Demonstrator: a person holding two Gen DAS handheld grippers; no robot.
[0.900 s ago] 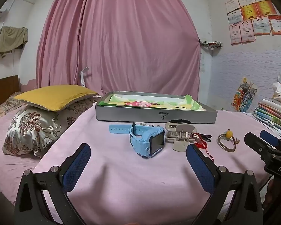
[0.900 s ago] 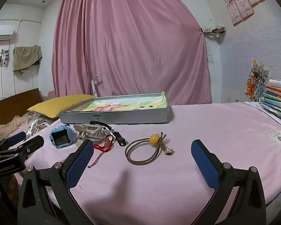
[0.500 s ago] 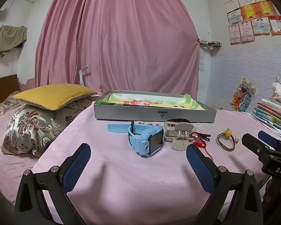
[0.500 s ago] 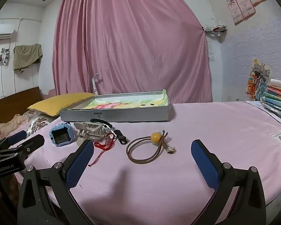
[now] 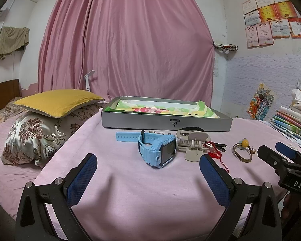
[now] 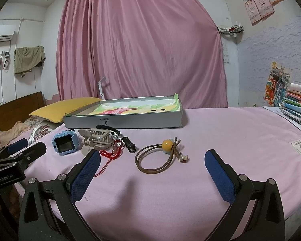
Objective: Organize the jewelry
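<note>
A blue smartwatch [image 5: 157, 149] [image 6: 65, 144] lies on the pink bedspread [image 5: 150, 190]. Right of it lie a beige hair claw [image 5: 192, 143] [image 6: 95, 137], a red cord charm [image 5: 214, 152] [image 6: 111, 153] and a black bracelet [image 6: 128, 143]. A brown hair tie with a yellow bead [image 5: 242, 150] [image 6: 158, 157] lies further right. An open silver box [image 5: 166, 121] [image 6: 122, 119] stands behind them. My left gripper [image 5: 148, 178] is open, just short of the watch. My right gripper [image 6: 152, 177] is open, just short of the hair tie.
A yellow pillow [image 5: 56, 101] on a patterned pillow [image 5: 34, 136] lies at the left. Stacked books [image 5: 291, 122] [image 6: 297, 105] sit at the right edge. A pink curtain [image 5: 126, 46] hangs behind the bed. A small white label [image 6: 300, 146] lies on the bedspread.
Both grippers have drifted slightly; the items sit a little lower and closer in the views. Nothing was taken hold of or moved.
</note>
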